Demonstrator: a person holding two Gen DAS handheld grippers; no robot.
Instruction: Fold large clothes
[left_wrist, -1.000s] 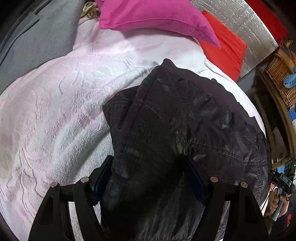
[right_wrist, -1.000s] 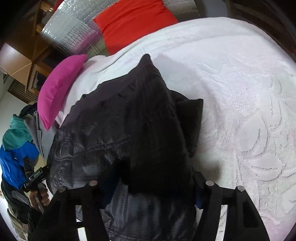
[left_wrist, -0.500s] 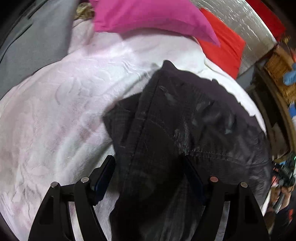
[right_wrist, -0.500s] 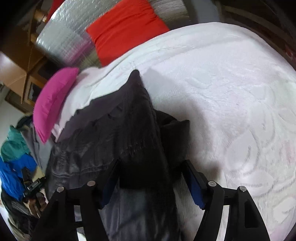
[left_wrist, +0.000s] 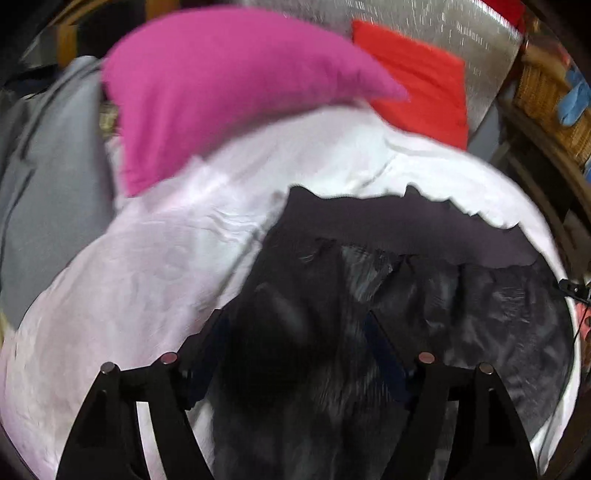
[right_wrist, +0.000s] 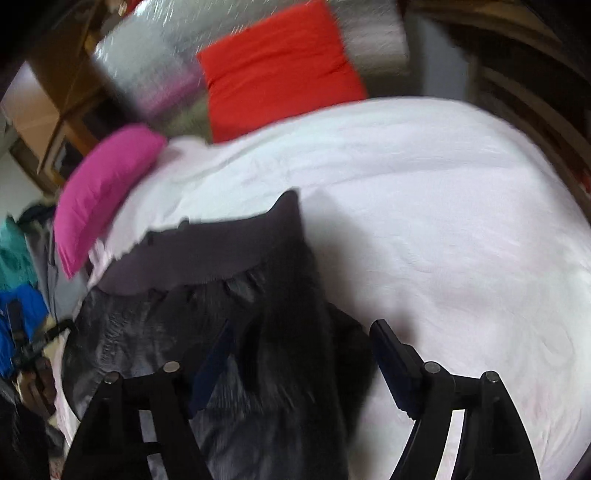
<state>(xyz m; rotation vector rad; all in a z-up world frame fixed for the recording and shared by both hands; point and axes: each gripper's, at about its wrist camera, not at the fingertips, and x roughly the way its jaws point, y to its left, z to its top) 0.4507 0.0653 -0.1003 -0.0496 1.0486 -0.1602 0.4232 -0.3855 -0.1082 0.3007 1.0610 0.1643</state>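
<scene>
A large black quilted jacket (left_wrist: 424, 295) with a dark ribbed hem lies on a white textured bedspread (left_wrist: 140, 288). It also shows in the right wrist view (right_wrist: 207, 302). My left gripper (left_wrist: 295, 332) has its jaws spread wide, with a fold of the jacket lying between them. My right gripper (right_wrist: 301, 339) is also spread wide over the jacket's right edge, its right finger (right_wrist: 388, 354) above the bedspread (right_wrist: 443, 221). Both views are motion-blurred.
A magenta pillow (left_wrist: 229, 85) and a red pillow (left_wrist: 417, 74) lie at the head of the bed against a silver padded panel (right_wrist: 155, 70). Grey cloth (left_wrist: 44, 184) lies left. A wicker basket (left_wrist: 546, 92) stands right. Blue and teal clothes (right_wrist: 18, 277) hang at the left.
Both grippers have tilted up and pulled back; the pillows loom larger. The jacket now lies flatter with its ribbed hem spread across. The right gripper's jaws have spread wider.
</scene>
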